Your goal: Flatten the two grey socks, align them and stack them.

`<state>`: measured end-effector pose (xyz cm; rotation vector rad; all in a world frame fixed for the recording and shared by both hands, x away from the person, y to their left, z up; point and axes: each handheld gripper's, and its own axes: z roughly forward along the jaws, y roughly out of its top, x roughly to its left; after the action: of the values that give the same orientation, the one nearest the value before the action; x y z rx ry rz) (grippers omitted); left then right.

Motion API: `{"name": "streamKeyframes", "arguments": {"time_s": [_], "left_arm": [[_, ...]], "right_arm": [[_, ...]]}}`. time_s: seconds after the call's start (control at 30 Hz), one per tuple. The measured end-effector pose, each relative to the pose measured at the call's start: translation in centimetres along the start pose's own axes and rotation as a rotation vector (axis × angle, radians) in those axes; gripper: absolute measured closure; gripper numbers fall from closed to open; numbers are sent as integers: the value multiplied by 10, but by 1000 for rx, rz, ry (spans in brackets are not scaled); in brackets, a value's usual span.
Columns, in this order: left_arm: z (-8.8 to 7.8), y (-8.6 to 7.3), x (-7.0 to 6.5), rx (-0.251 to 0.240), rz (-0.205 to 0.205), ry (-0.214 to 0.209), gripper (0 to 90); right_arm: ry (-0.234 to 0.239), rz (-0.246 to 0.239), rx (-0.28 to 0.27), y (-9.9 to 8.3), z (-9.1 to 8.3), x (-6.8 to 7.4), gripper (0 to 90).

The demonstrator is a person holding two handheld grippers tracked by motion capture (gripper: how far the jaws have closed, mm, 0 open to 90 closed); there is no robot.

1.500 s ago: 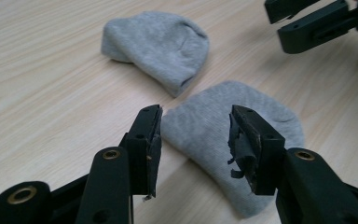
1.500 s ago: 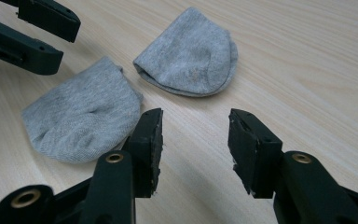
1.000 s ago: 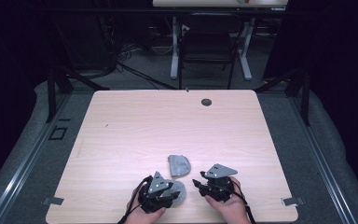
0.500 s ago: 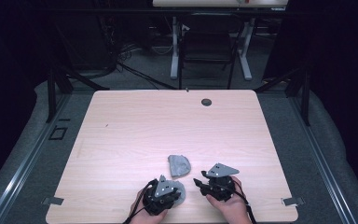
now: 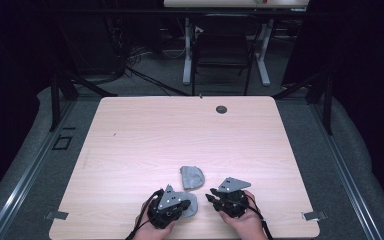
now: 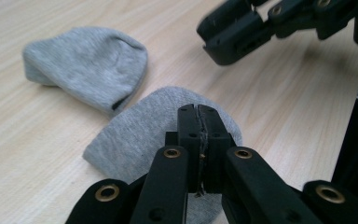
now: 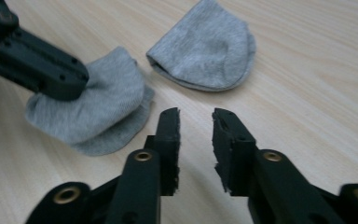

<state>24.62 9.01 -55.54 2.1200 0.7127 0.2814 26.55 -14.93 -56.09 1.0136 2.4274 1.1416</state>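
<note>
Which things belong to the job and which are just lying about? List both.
In the job:
- left gripper, shut on the near grey sock
- right gripper, jaws apart, just been closing, nothing between them
- far grey sock

Lying about:
- dark round grommet

Two socks, near (image 6: pixel 154 135) and far (image 6: pixel 88 67): soft grey ribbed knit cloth. Table (image 5: pixel 145 135): pale, smooth matt wood-grain. Left gripper (image 6: pixel 198 122): matt black plastic, brass rivets.

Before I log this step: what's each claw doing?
Left claw: closed, pinching the near grey sock.
Right claw: open, nothing between; jaws have just been closing.
</note>
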Motion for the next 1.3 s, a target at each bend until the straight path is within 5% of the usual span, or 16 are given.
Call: {"name": "streamKeyframes", "arguments": {"time_s": [0.2, 0.5, 0.9, 1.3], "left_arm": [[-10, 2, 7, -36, -24, -2, 893], [-11, 1, 8, -44, -21, -3, 894], [-14, -2, 10, -50, -17, 3, 892], [-19, -15, 28, 39, -78, 72, 873]], "right_arm": [[66, -12, 7, 4, 7, 11, 884], [129, -76, 41, 6, 25, 30, 898], [125, -94, 74, 4, 34, 30, 900], [64, -55, 114, -1, 21, 19, 900]]}}
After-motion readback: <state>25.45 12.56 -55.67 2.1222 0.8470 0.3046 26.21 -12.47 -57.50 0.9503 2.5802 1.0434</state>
